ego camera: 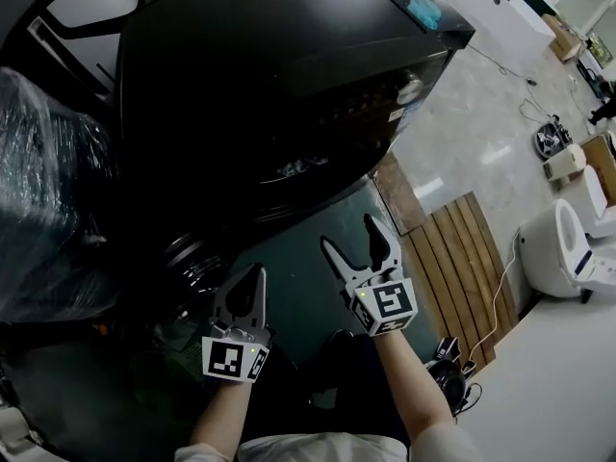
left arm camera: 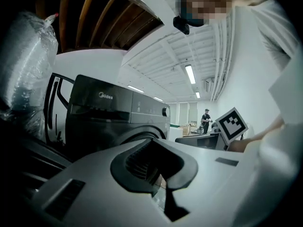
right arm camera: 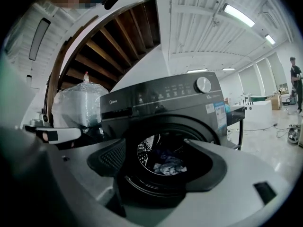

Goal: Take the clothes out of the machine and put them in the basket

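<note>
The dark front-loading washing machine [ego camera: 269, 85] stands in front of me, and its round opening faces the right gripper view. Inside the drum lies a crumpled bundle of clothes [right arm camera: 165, 164], light and dark blue. My right gripper [right arm camera: 156, 143] is held level before the opening, still apart from it, open and empty; the head view shows it [ego camera: 348, 234] spread in a V. My left gripper [ego camera: 252, 272] hangs lower left, its fingers drawn together at the tips with nothing in them. In its own view, the left gripper [left arm camera: 152, 140] points at the machine [left arm camera: 118, 112]. I see no basket.
A bulky plastic-wrapped load [ego camera: 48, 210] stands close on the left of the machine. A wooden slat panel [ego camera: 462, 258] lies on the floor to the right, with a white fixture [ego camera: 563, 248] and cables beyond. A person [right arm camera: 296, 79] stands far off.
</note>
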Demonstrator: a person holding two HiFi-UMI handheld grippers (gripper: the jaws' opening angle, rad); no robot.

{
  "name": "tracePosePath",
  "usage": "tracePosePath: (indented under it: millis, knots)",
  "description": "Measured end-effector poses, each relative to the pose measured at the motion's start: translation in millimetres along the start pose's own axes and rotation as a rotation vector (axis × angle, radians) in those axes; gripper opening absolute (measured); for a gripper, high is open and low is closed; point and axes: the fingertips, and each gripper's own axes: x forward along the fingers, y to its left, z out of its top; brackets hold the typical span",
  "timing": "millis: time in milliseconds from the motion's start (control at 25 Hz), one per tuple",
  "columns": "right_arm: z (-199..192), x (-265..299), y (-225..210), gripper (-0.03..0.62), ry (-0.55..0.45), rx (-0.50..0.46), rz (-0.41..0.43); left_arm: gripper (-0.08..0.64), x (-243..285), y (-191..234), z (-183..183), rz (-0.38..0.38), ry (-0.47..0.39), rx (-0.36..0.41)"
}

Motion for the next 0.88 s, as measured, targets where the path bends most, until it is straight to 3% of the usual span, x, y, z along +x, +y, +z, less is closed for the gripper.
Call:
tracePosePath:
  millis: [280,520,680,880]
  knots:
    - [-87.7,61.8,-32.6,0.383,-0.016,-0.004,-0.016,0.021,48.6,22.9,-96.5,0.016,-0.040,0.008]
    - [-143.5,98.6,-56.3,0.387,-0.015,-0.033,-0.028,0.020,91.0,37.7,-140.7,0.004,-0.155,-0.032]
    - [-161.8,114.8,-64.2,0.382,-0.029,-0.047,-0.028,0.021,108.4,45.4,-169.8,0.038,-0.102,-0.002]
    - [-175.2,129.9,-64.7,0.373,0.005,-0.059,0.015,0.021,111.6,59.3,-207.8,0.080,-0.046,-0.047]
